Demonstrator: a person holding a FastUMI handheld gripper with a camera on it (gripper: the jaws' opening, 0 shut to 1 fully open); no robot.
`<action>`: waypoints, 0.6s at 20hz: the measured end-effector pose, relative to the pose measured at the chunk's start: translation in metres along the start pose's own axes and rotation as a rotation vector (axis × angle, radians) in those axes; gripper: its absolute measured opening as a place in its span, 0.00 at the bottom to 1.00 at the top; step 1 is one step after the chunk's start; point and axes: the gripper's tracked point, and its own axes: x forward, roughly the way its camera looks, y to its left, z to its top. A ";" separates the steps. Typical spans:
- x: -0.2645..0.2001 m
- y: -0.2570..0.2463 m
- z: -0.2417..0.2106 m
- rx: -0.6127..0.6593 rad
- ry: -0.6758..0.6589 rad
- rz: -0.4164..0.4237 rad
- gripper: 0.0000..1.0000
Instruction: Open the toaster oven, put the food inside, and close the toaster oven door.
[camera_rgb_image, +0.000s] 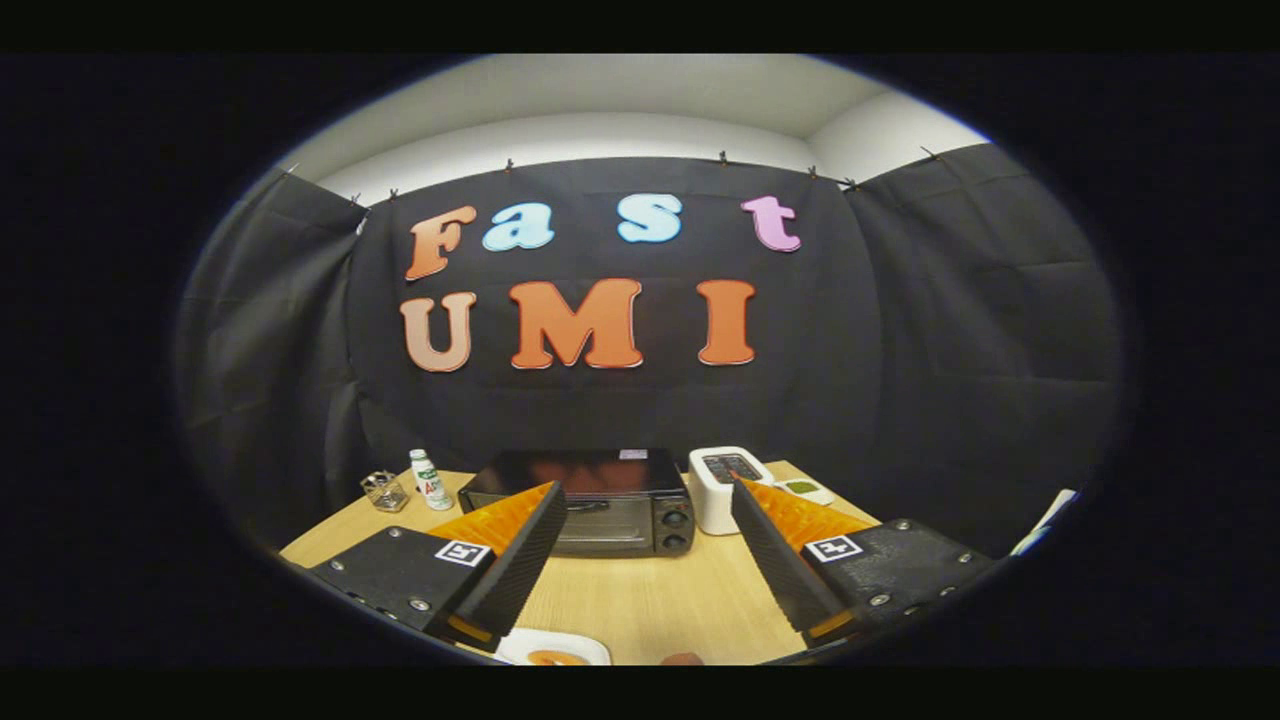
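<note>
With the toaster oven (590, 505) sitting shut at the far side of the tabletop (640, 600), nothing of the task is looking done yet: door closed, food not loaded. The claw (640, 510) is hanging released, its two fingers spread wide and gripping nothing, with the oven lying beyond and between them, well apart from the tips. Near the claw's base, a white plate (552, 645) is peeking in with something orange on it, probably the food (556, 657), though too little is showing to tell what it is. Judging from this, all three steps are remaining: opening the door, moving the food in, closing up.

Around the oven, a white box-shaped appliance (728, 485) is standing just beside its right side, close to the knobs. A small white item with a green top (805, 489) is lying further right. Left of the oven, a small bottle (430, 480) and a glass container (385, 490) are standing near each other. The straight path to the door is looking open; the white appliance is possibly crowding the right side.
</note>
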 end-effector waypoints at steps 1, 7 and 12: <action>0.008 0.008 -0.003 0.003 0.005 0.013 0.98; 0.058 0.053 -0.022 -0.040 0.059 0.061 0.98; 0.110 0.092 -0.051 -0.031 0.139 0.106 0.98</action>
